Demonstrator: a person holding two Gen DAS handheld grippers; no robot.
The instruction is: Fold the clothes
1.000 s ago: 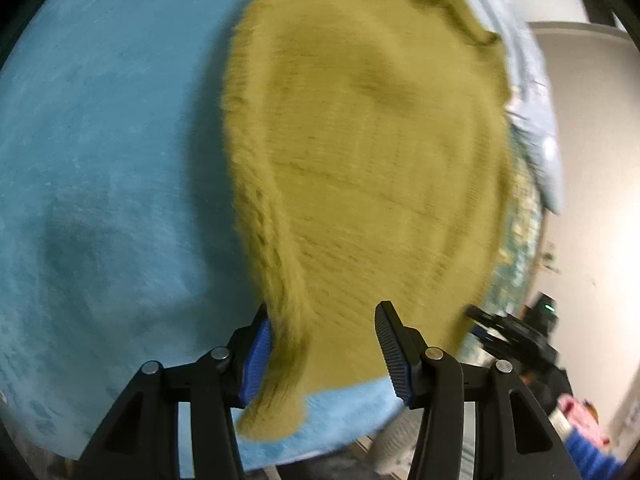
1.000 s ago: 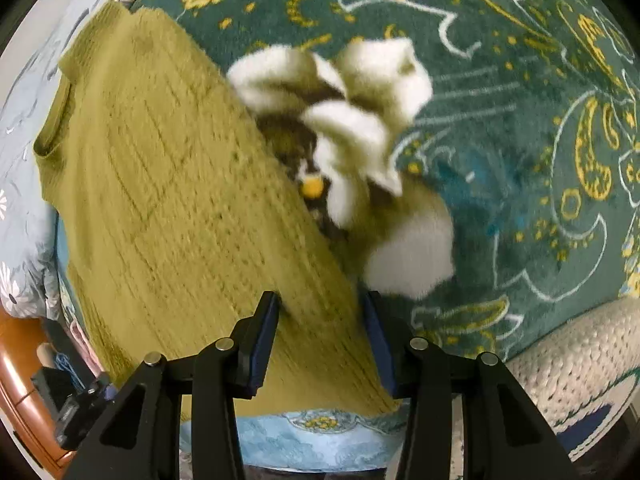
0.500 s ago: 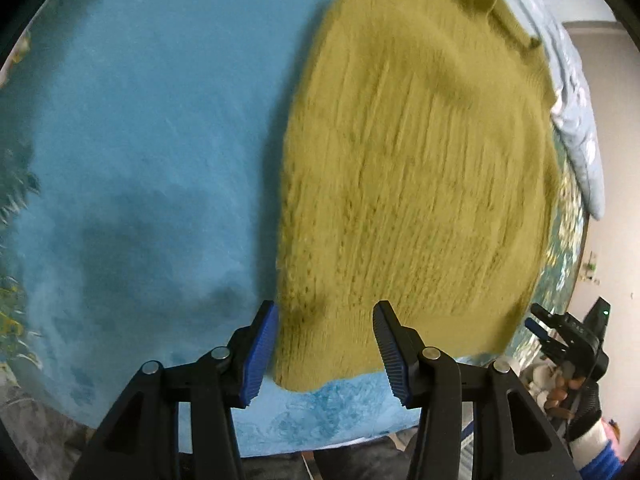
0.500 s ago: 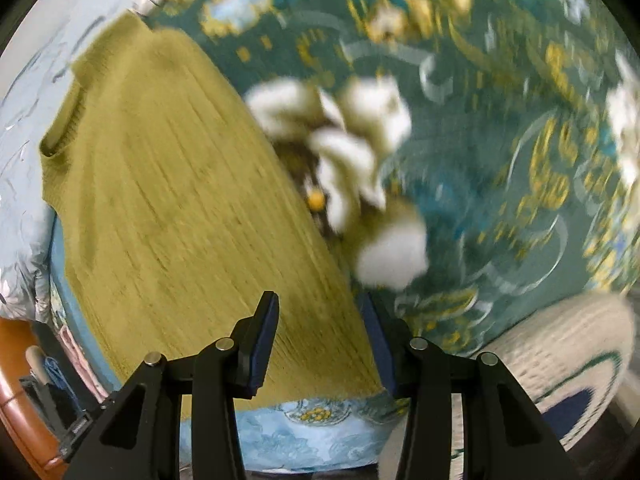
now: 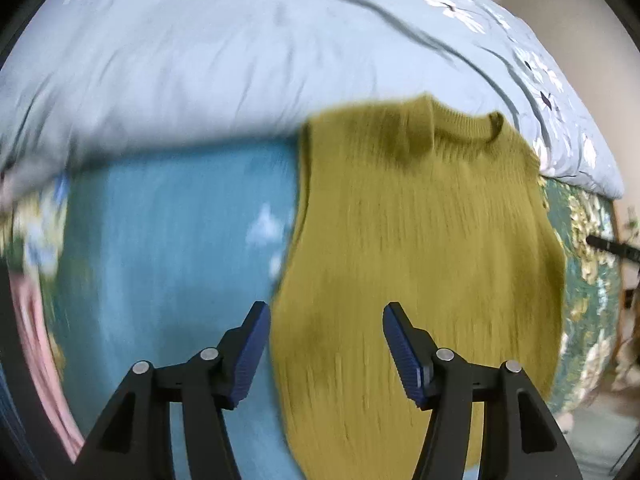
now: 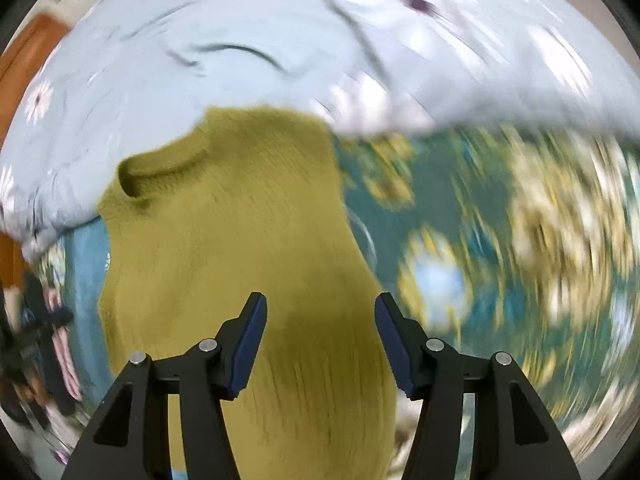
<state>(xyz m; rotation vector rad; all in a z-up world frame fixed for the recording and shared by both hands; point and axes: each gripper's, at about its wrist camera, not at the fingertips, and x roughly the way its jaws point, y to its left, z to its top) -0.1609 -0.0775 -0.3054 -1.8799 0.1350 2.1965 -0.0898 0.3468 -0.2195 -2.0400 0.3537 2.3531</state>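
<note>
Sweater [image 5: 420, 240] lies flat on the bed [image 5: 172, 260], collar toward the pale quilt [image 5: 240, 60], spread out so its sides can be folded in. Left gripper [image 5: 324, 344] and right gripper [image 6: 318, 336] hover above its lower half, jaws wide apart, holding nothing.

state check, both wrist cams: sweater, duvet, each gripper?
sweater: lying flat on the bed, sleeves not visible, collar toward the duvet, not gripped
duvet: bunched at the far side, collar resting against its edge
left gripper: open, fingers above the sweater's hem
right gripper: open, fingers over the sweater's lower part
</note>
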